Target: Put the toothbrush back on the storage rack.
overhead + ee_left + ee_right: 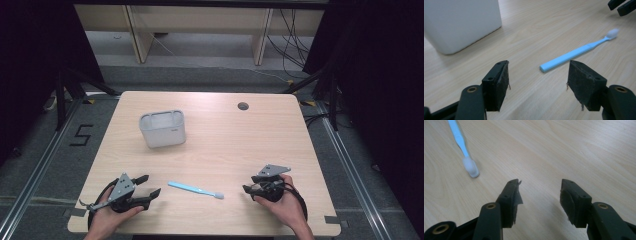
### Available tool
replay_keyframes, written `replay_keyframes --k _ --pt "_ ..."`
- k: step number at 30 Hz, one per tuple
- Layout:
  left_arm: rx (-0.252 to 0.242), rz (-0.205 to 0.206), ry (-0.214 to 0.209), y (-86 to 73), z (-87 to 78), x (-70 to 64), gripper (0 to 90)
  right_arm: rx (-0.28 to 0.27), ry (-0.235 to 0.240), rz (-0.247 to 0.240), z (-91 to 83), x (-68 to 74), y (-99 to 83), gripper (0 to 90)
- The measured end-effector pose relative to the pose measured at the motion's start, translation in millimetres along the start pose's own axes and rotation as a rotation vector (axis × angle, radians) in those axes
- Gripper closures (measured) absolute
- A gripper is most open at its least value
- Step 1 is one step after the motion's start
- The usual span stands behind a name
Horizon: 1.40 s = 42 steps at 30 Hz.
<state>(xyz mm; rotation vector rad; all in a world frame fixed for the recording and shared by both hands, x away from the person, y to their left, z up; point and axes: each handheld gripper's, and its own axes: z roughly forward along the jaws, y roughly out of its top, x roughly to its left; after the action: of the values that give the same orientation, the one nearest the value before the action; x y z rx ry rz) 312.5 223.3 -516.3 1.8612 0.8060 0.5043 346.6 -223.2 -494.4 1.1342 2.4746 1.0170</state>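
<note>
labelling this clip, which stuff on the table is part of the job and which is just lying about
In the job:
toothbrush, flat on the table between the two grippers
left gripper, open, nearest the handle end
right gripper, open, near the bristle end

Just about:
white holder, possibly where it goes
cable hole in the table

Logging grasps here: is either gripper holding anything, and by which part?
Nothing is held. The left gripper and right gripper are open; the toothbrush lies free on the table.
</note>
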Motion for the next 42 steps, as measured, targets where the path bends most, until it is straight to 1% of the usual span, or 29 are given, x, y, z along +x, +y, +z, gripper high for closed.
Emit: replay_keyframes --k 2,4,5,7,9,13,14,15,16,17,19,20,21,22,24,25,27,29,30,33,34,35,36,37,38,39,40,41,42 --pt "0.010 0.019 -0.002 5.5 1.8 -1.1 33.6 -0.011 0.001 -0.032 0.7 -1.4 0.3 49.9" --pt "0.024 0.035 -0.018 11.7 4.7 -1.1 33.9 -0.021 -0.001 -0.031 1.7 -0.8 -0.1 49.9" --pt "0.037 0.047 -0.023 14.9 6.5 -1.1 34.0 -0.001 0.004 -0.036 0.1 -0.9 0.5 49.9" --pt "0.059 0.062 -0.032 18.4 9.5 -0.6 34.7 0.002 0.010 -0.048 -0.3 -0.9 0.7 49.8" --pt "0.086 0.095 -0.044 23.5 11.5 0.2 35.6 0.003 0.014 -0.042 -1.2 -0.5 1.3 49.7" --pt "0.096 0.135 -0.066 32.5 16.0 -0.6 37.6 -0.001 0.005 -0.056 -1.1 -1.8 1.9 49.6" --pt "0.106 0.164 -0.064 34.8 16.2 0.3 38.5 0.000 0.004 -0.048 -1.4 -1.3 2.4 49.5" --pt "0.104 0.173 -0.074 36.7 18.4 -0.2 38.5 0.000 0.004 -0.048 -1.4 -1.3 2.4 49.5" --pt "0.134 0.205 -0.082 39.8 19.4 0.1 39.1 0.001 0.004 -0.048 -1.5 -1.1 2.6 49.5" --pt "0.135 0.206 -0.091 41.4 22.0 -1.0 39.5 -0.015 0.002 -0.049 -0.2 -0.4 2.5 49.4" --pt "0.148 0.222 -0.103 45.1 25.8 -1.6 39.5 -0.014 0.002 -0.048 -0.4 -0.2 2.6 49.4" --pt "0.171 0.243 -0.105 47.6 26.5 -0.3 39.5 -0.012 0.000 -0.050 -0.6 -0.1 2.8 49.4" --pt "0.161 0.226 -0.104 48.4 29.0 -0.5 39.8 -0.015 0.004 -0.058 -0.4 -0.1 3.0 49.3" --pt "0.179 0.244 -0.098 50.4 29.1 2.1 40.6 -0.016 0.004 -0.057 -0.5 0.0 3.0 49.4" --pt "0.161 0.218 -0.084 51.4 31.4 3.2 42.2 0.003 0.006 -0.054 -2.6 0.4 3.5 49.4" --pt "0.165 0.231 -0.084 52.0 31.5 4.5 42.2 0.003 0.006 -0.054 -2.6 0.4 3.5 49.4" --pt "0.162 0.225 -0.087 52.8 32.7 4.3 42.4 0.004 0.008 -0.053 -3.0 0.4 3.5 49.4" --pt "0.170 0.244 -0.095 54.2 33.8 3.4 42.4 0.005 0.011 -0.059 -2.8 0.3 3.7 49.4" --pt "0.178 0.246 -0.102 55.5 34.6 2.5 42.5 0.009 0.013 -0.053 -2.9 0.6 3.8 49.4" --pt "0.215 0.302 -0.131 62.9 38.6 2.2 43.7 0.002 0.021 -0.037 -1.6 1.4 4.0 49.3" --pt "0.232 0.315 -0.140 66.1 40.4 1.4 45.0 -0.005 0.013 -0.059 -2.0 1.4 4.8 49.4" --pt "0.228 0.322 -0.152 67.5 43.2 1.0 45.0 -0.005 0.013 -0.059 -2.0 1.4 4.8 49.4" --pt "0.239 0.337 -0.161 69.8 46.1 0.3 45.6 -0.001 0.013 -0.041 -2.5 2.9 4.6 49.4" --pt "0.275 0.378 -0.188 75.1 52.2 -0.5 47.5 0.016 0.012 -0.047 -4.4 2.3 5.4 49.3" --pt "0.275 0.378 -0.188 75.1 52.2 -0.5 48.5 0.019 0.015 -0.040 -4.6 2.8 5.3 49.4" --pt "0.295 0.392 -0.205 77.8 55.2 -0.7 49.9 0.017 0.012 -0.053 -4.3 2.1 5.1 49.4" --pt "0.331 0.414 -0.237 82.3 61.7 -1.6 50.8 0.020 0.018 -0.042 -4.7 2.6 5.1 49.4" --pt "0.331 0.414 -0.237 82.3 61.7 -1.6 51.4 0.020 0.018 -0.042 -4.7 2.6 5.1 49.4" --pt "0.358 0.438 -0.253 85.3 65.6 -1.8 51.4 0.017 0.017 -0.047 -4.7 2.1 5.0 49.4"
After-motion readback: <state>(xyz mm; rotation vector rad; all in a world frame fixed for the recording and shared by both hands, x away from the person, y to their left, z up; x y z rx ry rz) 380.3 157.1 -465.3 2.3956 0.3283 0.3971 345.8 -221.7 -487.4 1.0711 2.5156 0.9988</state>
